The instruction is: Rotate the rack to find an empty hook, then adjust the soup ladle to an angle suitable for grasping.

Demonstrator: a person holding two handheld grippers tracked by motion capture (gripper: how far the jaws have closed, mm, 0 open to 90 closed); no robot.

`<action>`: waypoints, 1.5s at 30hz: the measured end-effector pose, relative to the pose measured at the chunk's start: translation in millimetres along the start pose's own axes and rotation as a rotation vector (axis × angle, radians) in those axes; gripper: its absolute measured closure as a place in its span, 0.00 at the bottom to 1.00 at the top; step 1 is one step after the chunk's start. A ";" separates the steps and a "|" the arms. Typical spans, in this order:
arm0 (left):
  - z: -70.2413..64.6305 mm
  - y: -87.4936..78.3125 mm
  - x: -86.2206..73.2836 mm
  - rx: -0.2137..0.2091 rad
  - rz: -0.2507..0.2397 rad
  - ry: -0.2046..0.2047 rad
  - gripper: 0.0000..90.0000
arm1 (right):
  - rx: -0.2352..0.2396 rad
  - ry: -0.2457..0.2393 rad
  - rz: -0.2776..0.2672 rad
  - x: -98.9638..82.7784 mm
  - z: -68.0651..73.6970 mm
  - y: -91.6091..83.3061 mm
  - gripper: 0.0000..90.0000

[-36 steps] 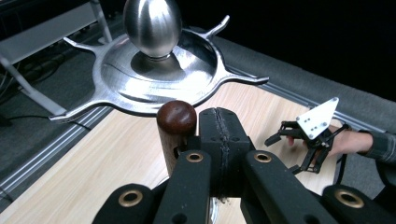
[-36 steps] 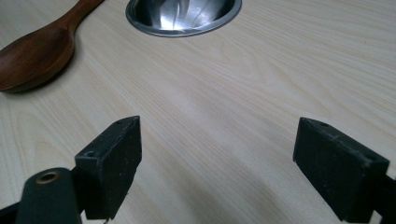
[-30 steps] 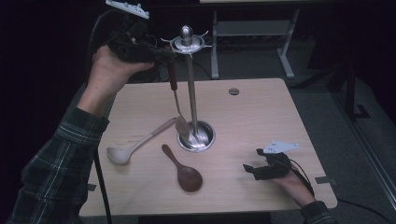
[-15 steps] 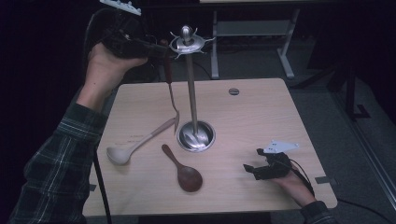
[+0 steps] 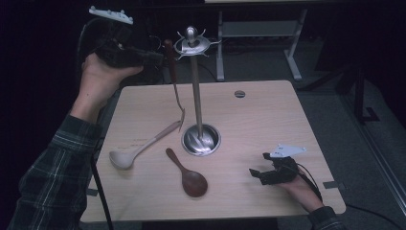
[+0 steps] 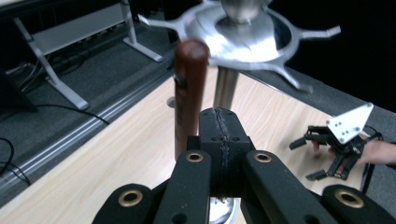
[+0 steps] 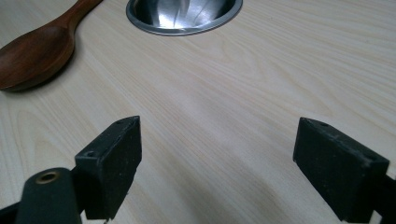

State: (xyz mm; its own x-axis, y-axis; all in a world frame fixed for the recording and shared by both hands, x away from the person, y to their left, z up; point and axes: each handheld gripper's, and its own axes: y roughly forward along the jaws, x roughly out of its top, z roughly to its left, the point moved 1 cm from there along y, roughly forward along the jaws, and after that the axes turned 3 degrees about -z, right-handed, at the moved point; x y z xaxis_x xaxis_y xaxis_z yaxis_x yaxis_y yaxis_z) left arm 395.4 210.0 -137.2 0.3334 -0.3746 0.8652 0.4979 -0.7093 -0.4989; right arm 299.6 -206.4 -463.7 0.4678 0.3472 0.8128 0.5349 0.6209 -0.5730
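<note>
Utensil with dark wooden handle [image 5: 168, 55] hangs from left gripper [image 5: 155, 56], raised beside crown of metal stand [image 5: 191, 42]; slim lower end dangles above table [image 5: 268, 124]. Left gripper jaws pressed together, handle [image 6: 189, 93] touching their side; actual pinch not clear. Below utensil: pale ladle [image 5: 139, 148], brown wooden spoon [image 5: 187, 173], stand's round base [image 5: 201, 140]. Right gripper [image 5: 258, 175] rests on table well apart, jaws spread wide, nothing between; spoon [image 7: 39, 49] and base [image 7: 184, 16] ahead of it.
</note>
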 end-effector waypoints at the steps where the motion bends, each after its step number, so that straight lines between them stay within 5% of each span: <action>1: -1.0 -0.3 -4.0 -0.001 0.006 0.002 1.00 | 0.001 0.000 0.001 0.0 -0.1 0.1 0.17; 18: 1.8 9.9 -79.0 0.061 0.128 0.004 0.95 | 0.006 0.003 0.004 -0.2 1.2 2.0 0.17; 27: 21.3 30.3 -129.1 0.107 0.224 -0.033 0.95 | 0.011 0.000 0.012 -0.2 2.9 4.9 0.17; 38: 50.0 68.2 -189.2 0.094 0.347 -0.085 0.91 | 0.012 0.003 0.013 -0.7 1.6 5.9 0.17; 45: 65.5 91.7 -211.9 0.094 0.452 -0.069 0.87 | 0.012 0.001 0.014 -0.8 1.5 5.8 0.17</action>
State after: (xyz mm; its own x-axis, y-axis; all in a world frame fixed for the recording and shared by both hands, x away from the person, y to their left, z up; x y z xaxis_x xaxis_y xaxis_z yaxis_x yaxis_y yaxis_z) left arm 422.8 263.4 -369.5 0.5843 -0.5912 0.5560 0.3594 -0.4258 -0.8304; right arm 301.3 -202.0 -467.5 0.4760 0.3549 0.8046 0.5198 0.6244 -0.5830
